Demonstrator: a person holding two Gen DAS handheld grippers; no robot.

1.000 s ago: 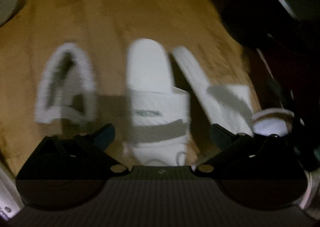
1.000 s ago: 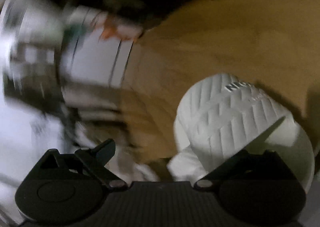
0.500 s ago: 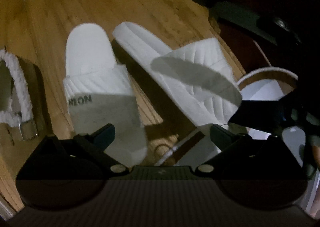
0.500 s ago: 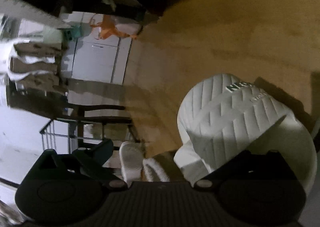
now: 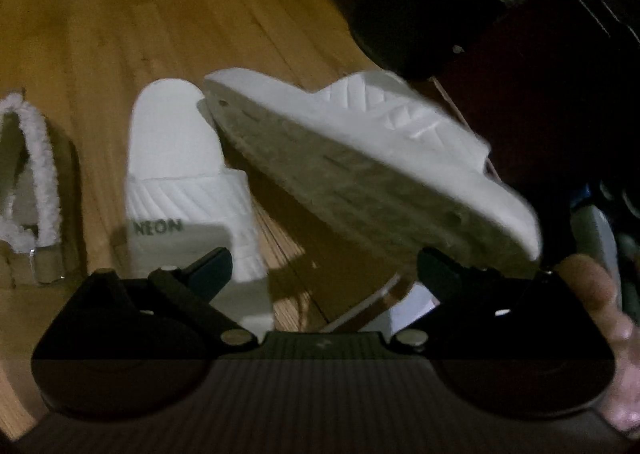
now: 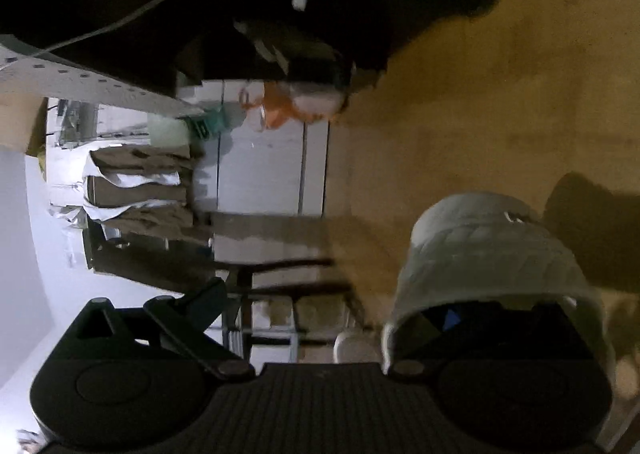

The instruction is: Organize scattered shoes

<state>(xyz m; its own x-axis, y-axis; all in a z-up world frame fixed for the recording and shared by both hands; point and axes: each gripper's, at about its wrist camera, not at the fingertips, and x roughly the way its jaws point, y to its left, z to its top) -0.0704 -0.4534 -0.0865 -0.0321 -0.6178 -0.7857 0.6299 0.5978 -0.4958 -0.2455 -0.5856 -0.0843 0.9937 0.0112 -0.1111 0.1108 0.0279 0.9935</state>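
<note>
The right gripper has one finger hooked inside the strap of a white slide, carrying it aloft; its jaws stand apart. The left gripper gapes wide and empty. In the left wrist view that lifted slide crosses frame centre-right, long axis slanting upper left to lower right, just beside its NEON-marked mate on the floor.

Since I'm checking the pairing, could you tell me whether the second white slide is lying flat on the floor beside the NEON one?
No, the second white slide is tipped up off the wooden floor, showing its grey sole, beside the NEON slide.
</note>
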